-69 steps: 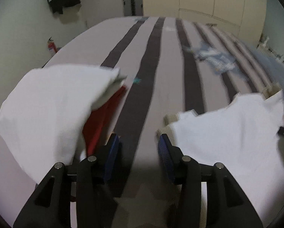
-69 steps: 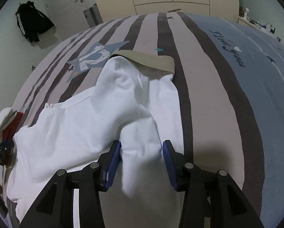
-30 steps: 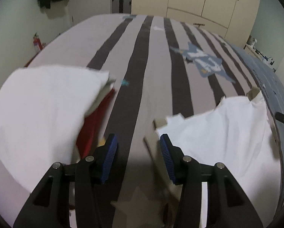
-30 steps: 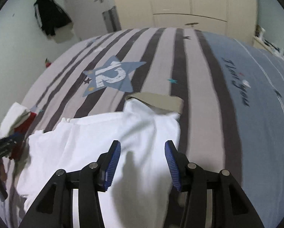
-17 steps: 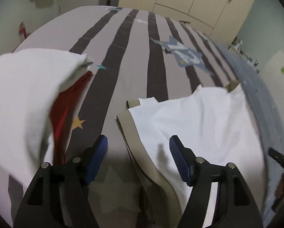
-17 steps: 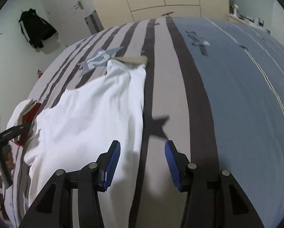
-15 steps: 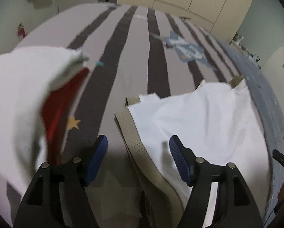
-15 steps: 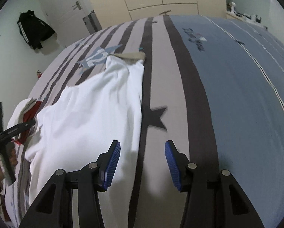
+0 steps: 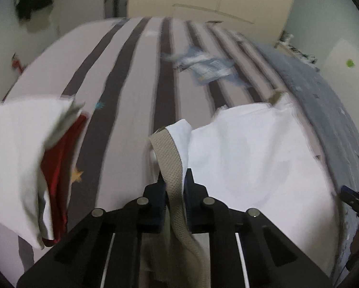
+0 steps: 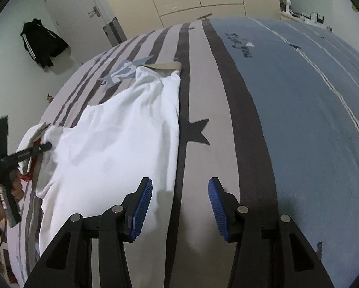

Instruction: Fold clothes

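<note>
The beige cuff (image 9: 171, 165), loose a moment ago, is now clamped by the left gripper (image 9: 174, 180) at 6 o'clock; the right gripper (image 10: 180, 200) is held wide apart, empty, so folding can begin.

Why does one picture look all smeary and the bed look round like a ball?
Left wrist view: motion blur smears the striped bedspread and the light blue star print, while the left claw, moving with the camera, stays sharp. Right wrist view: crisp; the white shirt with tan trim shows clear wrinkles. Both views: the fisheye lens bends the bed round and darkens the corners.
</note>
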A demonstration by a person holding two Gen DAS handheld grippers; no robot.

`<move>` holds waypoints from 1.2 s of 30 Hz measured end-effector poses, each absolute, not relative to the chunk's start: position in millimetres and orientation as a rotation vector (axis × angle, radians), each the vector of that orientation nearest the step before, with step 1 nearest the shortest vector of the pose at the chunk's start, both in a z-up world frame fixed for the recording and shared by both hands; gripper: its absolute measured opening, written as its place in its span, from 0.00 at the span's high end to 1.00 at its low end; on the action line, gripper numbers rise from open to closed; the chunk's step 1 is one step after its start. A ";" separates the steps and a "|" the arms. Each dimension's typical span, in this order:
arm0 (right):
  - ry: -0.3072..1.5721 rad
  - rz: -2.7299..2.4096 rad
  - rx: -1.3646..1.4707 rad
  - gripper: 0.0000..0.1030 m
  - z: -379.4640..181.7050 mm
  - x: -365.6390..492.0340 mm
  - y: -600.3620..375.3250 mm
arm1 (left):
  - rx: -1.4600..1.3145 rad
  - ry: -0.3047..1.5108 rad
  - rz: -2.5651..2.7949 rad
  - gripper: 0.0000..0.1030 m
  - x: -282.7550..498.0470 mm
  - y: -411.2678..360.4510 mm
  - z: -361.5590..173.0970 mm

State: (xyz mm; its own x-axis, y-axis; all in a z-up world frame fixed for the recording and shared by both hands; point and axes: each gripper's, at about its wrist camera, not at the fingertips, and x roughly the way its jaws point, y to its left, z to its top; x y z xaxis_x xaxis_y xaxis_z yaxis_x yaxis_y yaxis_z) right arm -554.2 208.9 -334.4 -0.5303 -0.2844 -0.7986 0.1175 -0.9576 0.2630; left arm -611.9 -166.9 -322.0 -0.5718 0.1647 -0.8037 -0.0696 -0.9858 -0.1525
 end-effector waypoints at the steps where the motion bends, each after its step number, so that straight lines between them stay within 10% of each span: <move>1: -0.267 -2.553 1.373 0.56 -331.7 -554.0 209.8 | -1.353 -0.151 2.658 0.90 -611.0 -154.1 -313.9; 8: -0.344 -2.579 1.370 0.56 -320.0 -550.2 222.7 | -1.354 -0.115 2.496 0.88 -628.1 -23.5 -317.3; 12: -0.376 -2.594 1.368 0.56 -314.2 -545.6 232.3 | -1.375 -0.122 2.421 0.63 -611.0 20.8 -319.0; 36: -0.282 -2.379 1.303 0.56 -329.3 -557.0 133.4 | -1.589 -0.325 2.710 0.51 -609.2 -209.4 -362.6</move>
State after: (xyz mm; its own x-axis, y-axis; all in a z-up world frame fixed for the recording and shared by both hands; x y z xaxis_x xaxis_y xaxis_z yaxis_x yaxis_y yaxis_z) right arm -557.0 133.4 -329.3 -0.4783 -0.4459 -0.7566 0.2567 -0.8949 0.3651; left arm -609.2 -209.4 -362.6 -0.4937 0.0893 -0.8650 0.1177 -0.9787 -0.1682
